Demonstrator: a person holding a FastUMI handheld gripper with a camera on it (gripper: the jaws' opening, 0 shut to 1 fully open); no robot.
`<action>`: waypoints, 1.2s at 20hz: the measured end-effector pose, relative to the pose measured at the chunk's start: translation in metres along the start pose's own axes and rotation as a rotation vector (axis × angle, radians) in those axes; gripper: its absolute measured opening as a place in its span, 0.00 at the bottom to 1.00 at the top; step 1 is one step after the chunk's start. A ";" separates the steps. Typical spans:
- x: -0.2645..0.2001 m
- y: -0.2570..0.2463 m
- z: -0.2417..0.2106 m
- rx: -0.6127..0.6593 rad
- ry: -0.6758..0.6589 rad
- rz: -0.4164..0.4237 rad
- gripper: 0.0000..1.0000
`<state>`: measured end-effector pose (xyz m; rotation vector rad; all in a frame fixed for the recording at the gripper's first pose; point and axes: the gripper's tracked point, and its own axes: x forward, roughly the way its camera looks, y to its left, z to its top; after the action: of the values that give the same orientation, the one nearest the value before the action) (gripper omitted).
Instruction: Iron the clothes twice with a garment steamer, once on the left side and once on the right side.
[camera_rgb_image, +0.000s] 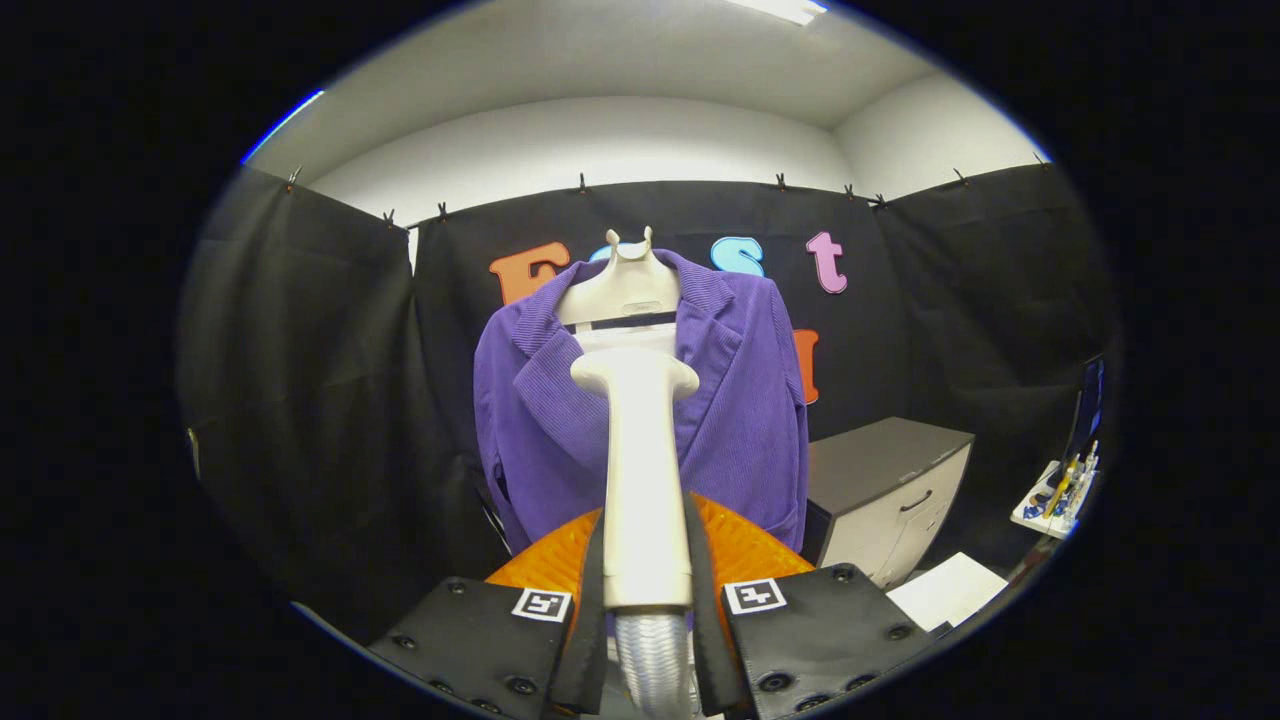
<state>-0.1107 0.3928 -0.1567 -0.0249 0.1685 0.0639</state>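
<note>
On the far left, the black cloth wall (300, 400) of the booth is seen, and nothing is placed before it.

In the middle, a purple jacket (745, 410) is hung on a pale hanger form (625, 285), so that its front is turned toward the gripper and both lapels are spread open. It is judged that the garment is hung this way so that the left and the right front panel can each be reached by the steam head.

The garment steamer (645, 470) is held upright by its handle between the two fingers of the gripper (648, 610); both fingers are pressed on the handle from its sides, and the ribbed hose (655, 665) is seen leaving below the grip. The wide head of the steamer is placed in front of the open centre of the jacket, near the collar; whether it touches the cloth cannot be told. The head is probably kept high so that a stroke can be drawn downward along one panel.

To the right of the jacket, farther off, a grey cabinet (885, 490) with a drawer handle is seen, a white sheet (945, 590) is lying near it, and at the far right a small tray with pens (1060, 495) is placed.
</note>
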 end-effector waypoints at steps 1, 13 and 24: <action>0.003 0.006 -0.001 -0.008 0.000 0.007 0.42; 0.027 0.014 -0.064 -0.065 0.120 0.005 0.42; 0.015 -0.005 -0.113 -0.069 0.228 -0.007 0.43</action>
<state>-0.1145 0.3857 -0.2701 -0.1018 0.3940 0.0602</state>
